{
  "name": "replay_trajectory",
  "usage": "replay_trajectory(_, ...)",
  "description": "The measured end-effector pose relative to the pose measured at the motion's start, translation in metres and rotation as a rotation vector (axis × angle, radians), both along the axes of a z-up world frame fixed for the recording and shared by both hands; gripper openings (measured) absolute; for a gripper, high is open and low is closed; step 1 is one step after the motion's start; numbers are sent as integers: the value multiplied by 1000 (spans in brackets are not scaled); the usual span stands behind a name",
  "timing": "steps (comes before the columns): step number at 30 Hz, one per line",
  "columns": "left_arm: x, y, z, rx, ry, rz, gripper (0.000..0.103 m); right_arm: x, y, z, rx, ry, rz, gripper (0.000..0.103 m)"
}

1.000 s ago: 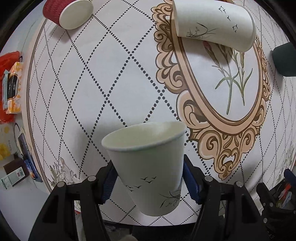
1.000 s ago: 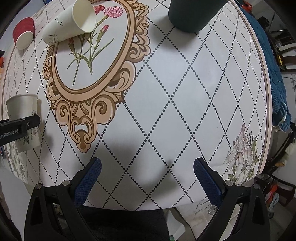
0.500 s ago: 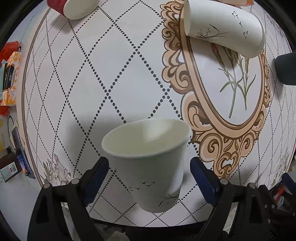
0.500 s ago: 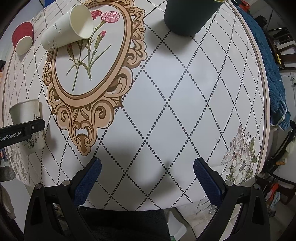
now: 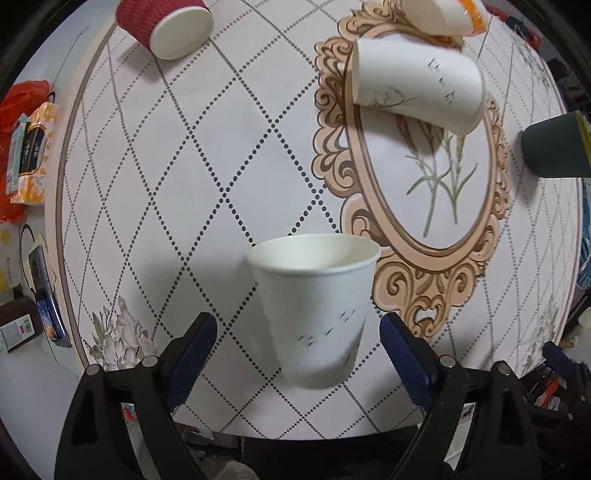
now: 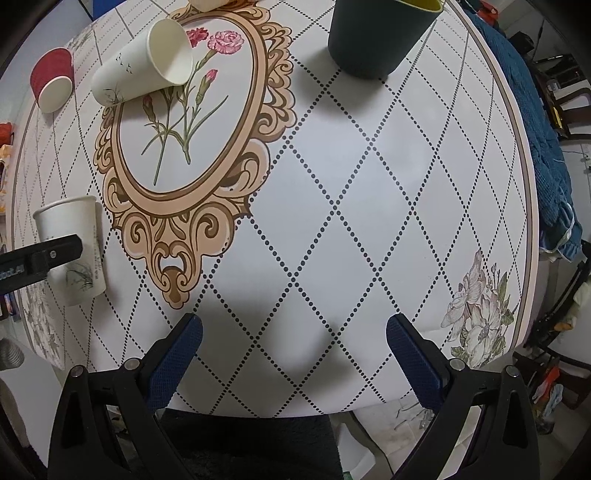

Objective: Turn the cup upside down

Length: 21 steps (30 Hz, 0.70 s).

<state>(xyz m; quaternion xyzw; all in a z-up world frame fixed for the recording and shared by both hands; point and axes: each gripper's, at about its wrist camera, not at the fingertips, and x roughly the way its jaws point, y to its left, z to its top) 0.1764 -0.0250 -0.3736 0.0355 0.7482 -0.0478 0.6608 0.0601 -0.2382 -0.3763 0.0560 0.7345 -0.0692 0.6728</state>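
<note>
A white paper cup [image 5: 314, 306] with small bird prints stands upright, mouth up, on the patterned table near its front edge. My left gripper [image 5: 297, 341] is open, its blue pads on either side of the cup with a gap on each side. The cup also shows in the right wrist view [image 6: 72, 247], partly behind the left gripper's black finger [image 6: 40, 254]. My right gripper [image 6: 293, 354] is open and empty over bare tablecloth, far right of the cup.
A second white cup [image 5: 413, 88] lies on its side on the oval flower print. A red cup [image 5: 166, 26] lies on its side at the far left. A dark green cup [image 6: 376, 33] stands at the back right. Packets [image 5: 29, 162] lie beyond the table's left edge.
My left gripper has let go of the white cup and opened wide; the cup now stands on the table. The left gripper has drawn back slightly. The right gripper has barely moved.
</note>
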Motion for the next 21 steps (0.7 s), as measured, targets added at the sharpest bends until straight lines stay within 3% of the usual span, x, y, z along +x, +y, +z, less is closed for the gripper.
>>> replay_trajectory(12,-25,25,62,-32,-83,76,91,-13,-2,26,59,-39,1,102)
replay_trajectory(16,-47,42,82,0,-153,112,91,-20,8,45,117,-81,10,102)
replay_trajectory(21,-66,70,90,93,-213,121,91,-20,40,60,170,-109,50,102)
